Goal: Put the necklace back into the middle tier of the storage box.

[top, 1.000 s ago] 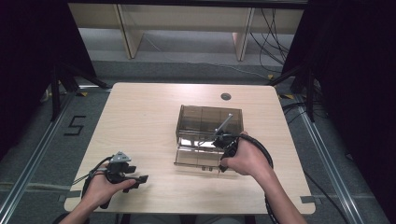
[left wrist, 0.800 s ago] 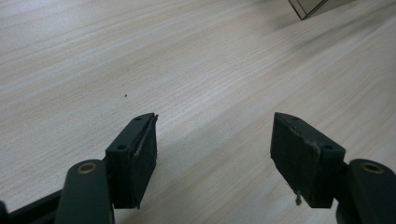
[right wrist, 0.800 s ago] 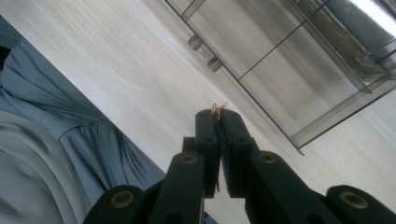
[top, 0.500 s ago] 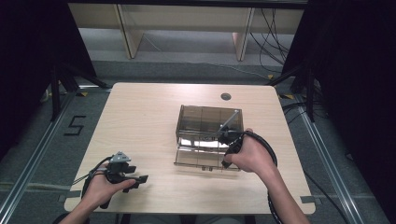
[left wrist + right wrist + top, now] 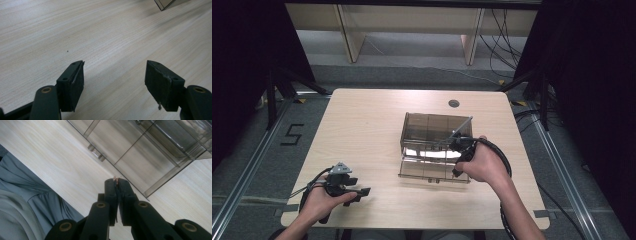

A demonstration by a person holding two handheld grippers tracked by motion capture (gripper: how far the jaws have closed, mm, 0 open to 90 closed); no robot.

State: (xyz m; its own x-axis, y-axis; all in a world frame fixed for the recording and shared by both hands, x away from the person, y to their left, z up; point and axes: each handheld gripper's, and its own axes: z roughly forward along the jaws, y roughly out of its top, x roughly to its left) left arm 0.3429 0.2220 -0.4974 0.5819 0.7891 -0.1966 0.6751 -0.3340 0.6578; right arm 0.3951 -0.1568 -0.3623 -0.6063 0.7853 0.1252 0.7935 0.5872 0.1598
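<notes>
Resting near the front left corner of the pale wooden table [image 5: 362, 125], the left gripper [image 5: 360, 191] sits where it sat a second ago, its jaws spread wide with nothing but bare wood grain between them in the left gripper view [image 5: 113, 82]. The right gripper [image 5: 458, 145] has shifted a little to the right and farther from the person since then, and now hovers at the right front part of the smoky translucent plastic organiser box [image 5: 432, 140], which stands right of the table's centre. In the right gripper view its jaws [image 5: 118, 185] are pressed together with nothing visible between them, pointing toward the box's divided front wall [image 5: 140, 150]. On the floor left of the table a dark "5" [image 5: 292, 134] is marked. No other writing can be read.
</notes>
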